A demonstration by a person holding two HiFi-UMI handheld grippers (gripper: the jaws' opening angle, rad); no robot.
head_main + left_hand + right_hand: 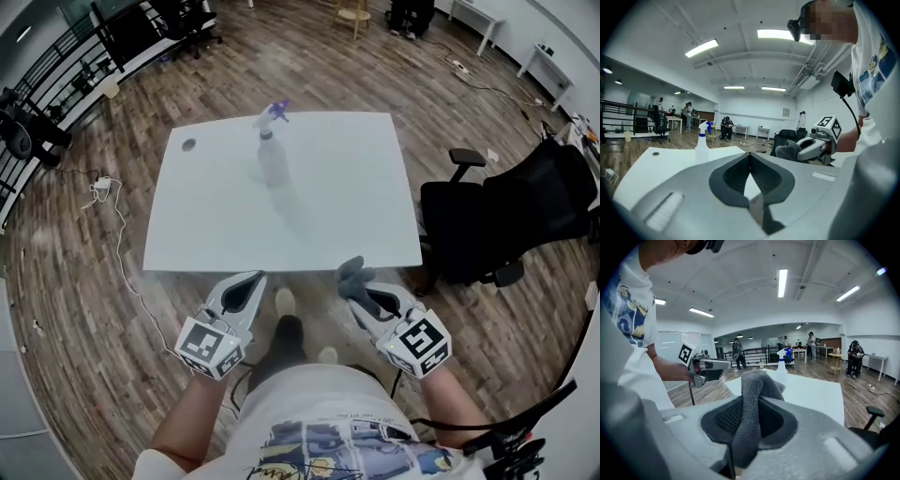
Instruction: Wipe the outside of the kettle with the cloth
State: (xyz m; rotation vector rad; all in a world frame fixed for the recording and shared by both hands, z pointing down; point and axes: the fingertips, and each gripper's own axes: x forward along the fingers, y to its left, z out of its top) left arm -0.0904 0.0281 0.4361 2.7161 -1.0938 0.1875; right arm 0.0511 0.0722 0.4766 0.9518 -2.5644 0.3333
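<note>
Right gripper (367,298) is clamped on the grey cloth (352,276), just off the near edge of the white table (319,225). Left gripper (246,283) sits off that same edge, pinched closed on nothing. Spray bottle (270,155) stands toward the table's far side.

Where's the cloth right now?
The cloth is clamped in the right gripper, lower right in the head view, just off the white table's near edge, beside the shut, empty left gripper.

- The spray bottle (270,155) near the far edge of the table (328,206) is blurred in the head view.
- The dark spot (188,144) by the far-left corner is too small to tell.
- The lower end of the cloth (757,380) is hidden between the jaws of the right gripper (751,400).
</note>
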